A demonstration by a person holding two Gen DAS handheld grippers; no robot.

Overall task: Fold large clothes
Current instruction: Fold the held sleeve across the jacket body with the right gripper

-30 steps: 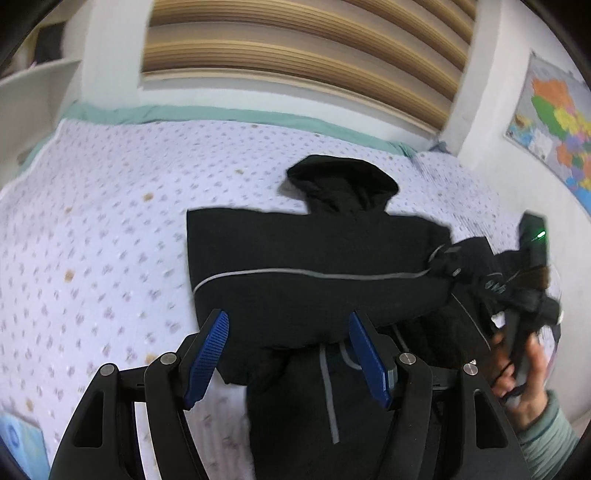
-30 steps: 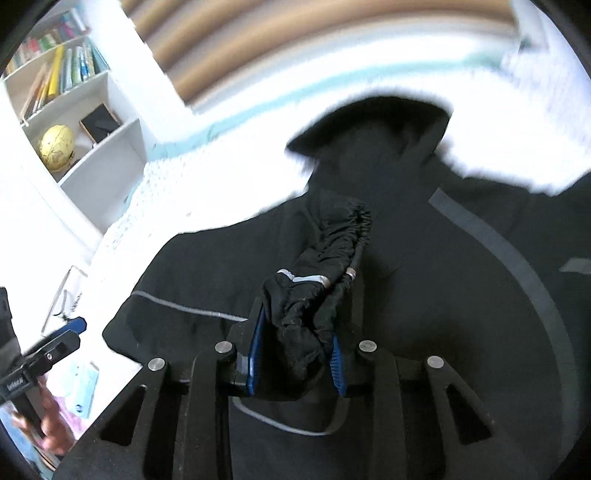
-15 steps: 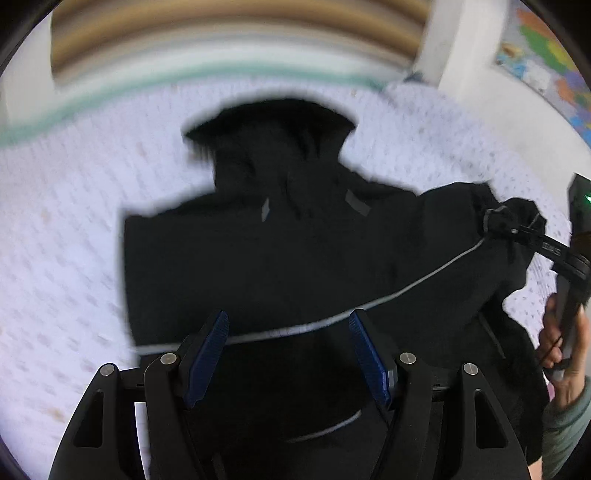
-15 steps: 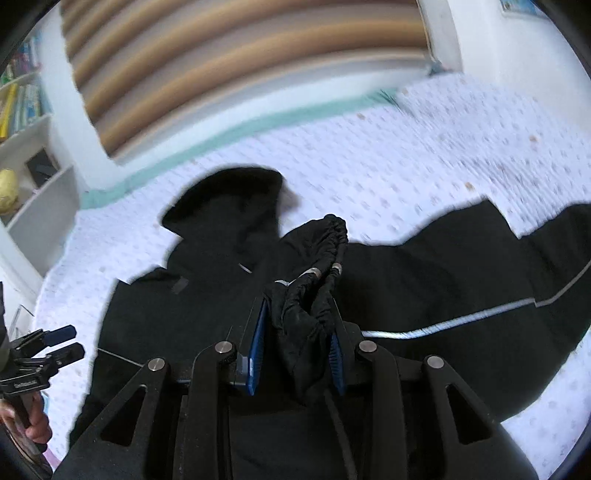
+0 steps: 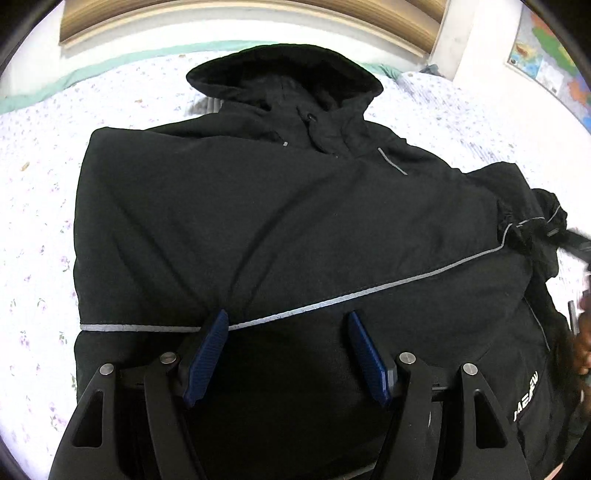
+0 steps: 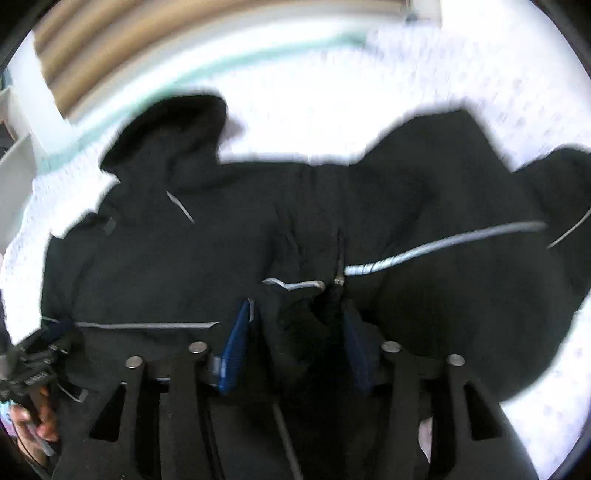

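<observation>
A floral-printed bedspread (image 5: pixel 40 206) is spread beneath a striped headboard (image 5: pixel 258 14); what appears a map (image 5: pixel 546 70) is hung nearby.

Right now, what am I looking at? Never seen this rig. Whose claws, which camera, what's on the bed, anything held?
No robot here: a person holds a hand-held claw in each hand, with a fisheye camera on each looking along its fingers. The left view shows the left claw open above a black hooded jacket spread on a flowered bedspread. The right view, blurred, shows the right claw; its jaws have just been opening, and the jacket's bunched cuff lies between them, apparently let go.
</observation>
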